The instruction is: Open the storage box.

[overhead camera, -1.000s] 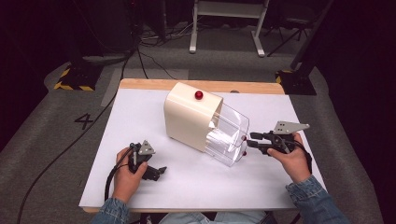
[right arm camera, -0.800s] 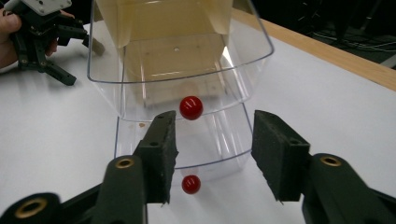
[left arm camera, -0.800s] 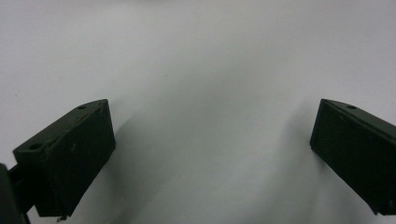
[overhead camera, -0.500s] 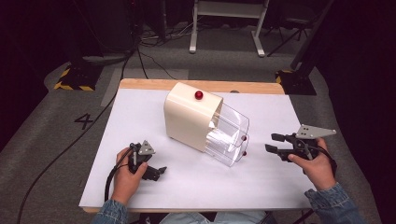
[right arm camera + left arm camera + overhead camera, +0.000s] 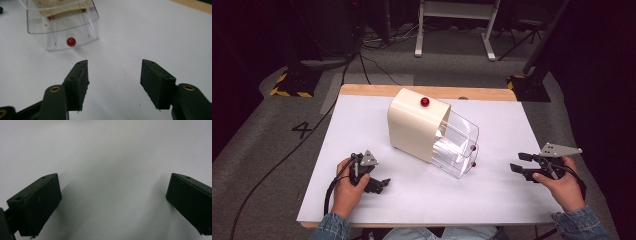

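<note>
Since the earlier frames, my right gripper (image 5: 523,163) had drawn back from the clear front of the box to the table's right edge; the left gripper (image 5: 381,184) had kept its place.

Item: cream box (image 5: 414,124), rounded top, standing slightly skewed near the middle of the white table (image 5: 362,115). One red button (image 5: 425,102) sat on its top face. From its near-right side a clear plastic drawer (image 5: 459,145) projected, curved at the front, tilted down toward the tabletop. I noted small red knobs (image 5: 472,148) on the drawer's front. In the right gripper view the drawer (image 5: 62,22) showed pale wooden parts behind the clear wall and one red knob (image 5: 71,41) low on the front.

Right gripper (image 5: 113,82): jaws wide apart, nothing between them, pointing at the drawer and well apart from it. My right hand (image 5: 562,187) held it just above the table's right margin, grey plate (image 5: 559,149) uppermost.

Left gripper (image 5: 113,202): jaws spread wide over bare white surface, nothing held. My left hand (image 5: 346,187) rested with it on the near-left part of the table, well apart from the box, a black cable (image 5: 331,187) looping off behind.

Surroundings: grey carpeted floor (image 5: 272,145) bearing a painted "4" (image 5: 302,130), and a white stand (image 5: 454,25) beyond the table.
</note>
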Tool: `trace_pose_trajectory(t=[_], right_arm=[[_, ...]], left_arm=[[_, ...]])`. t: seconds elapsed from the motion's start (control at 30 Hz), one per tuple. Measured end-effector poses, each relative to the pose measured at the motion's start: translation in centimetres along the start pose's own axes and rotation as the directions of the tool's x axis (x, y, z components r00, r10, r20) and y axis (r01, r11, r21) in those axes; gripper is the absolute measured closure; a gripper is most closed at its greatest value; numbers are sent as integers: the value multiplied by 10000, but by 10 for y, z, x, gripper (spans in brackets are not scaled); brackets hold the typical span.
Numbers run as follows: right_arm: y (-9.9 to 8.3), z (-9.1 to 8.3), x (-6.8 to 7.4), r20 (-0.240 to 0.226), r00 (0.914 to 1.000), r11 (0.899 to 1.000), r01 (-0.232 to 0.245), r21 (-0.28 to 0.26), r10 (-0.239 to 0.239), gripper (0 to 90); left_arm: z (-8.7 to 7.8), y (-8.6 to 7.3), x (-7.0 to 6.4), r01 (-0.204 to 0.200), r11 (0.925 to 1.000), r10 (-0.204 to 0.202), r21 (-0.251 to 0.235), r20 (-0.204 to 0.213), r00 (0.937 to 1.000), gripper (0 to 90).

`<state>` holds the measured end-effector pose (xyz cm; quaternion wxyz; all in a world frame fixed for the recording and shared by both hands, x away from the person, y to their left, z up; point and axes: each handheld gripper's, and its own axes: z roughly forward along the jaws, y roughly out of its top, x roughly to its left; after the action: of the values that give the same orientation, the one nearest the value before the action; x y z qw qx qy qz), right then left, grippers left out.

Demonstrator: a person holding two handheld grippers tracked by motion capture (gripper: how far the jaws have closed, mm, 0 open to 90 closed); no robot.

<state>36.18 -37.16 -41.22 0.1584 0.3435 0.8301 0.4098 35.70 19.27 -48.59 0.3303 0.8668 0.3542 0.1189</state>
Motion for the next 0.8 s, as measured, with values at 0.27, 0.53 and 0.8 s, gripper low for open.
trace_pose_trajectory(t=[0.27,0.53,0.8], right_arm=[[-28,9,-14,-67,9975,9940,-688,853,696,385],[-47,22,-16,362,9961,9895,-839,1180,802,376],[-57,34,-5,637,9971,9942,-487,956,427,266]], left_arm=[[0,0,0,3,10000,-3,-1,3,10000,0],[0,0,0,8,10000,-8,-1,2,10000,0],[0,0,0,0,10000,0,1,3,10000,0]])
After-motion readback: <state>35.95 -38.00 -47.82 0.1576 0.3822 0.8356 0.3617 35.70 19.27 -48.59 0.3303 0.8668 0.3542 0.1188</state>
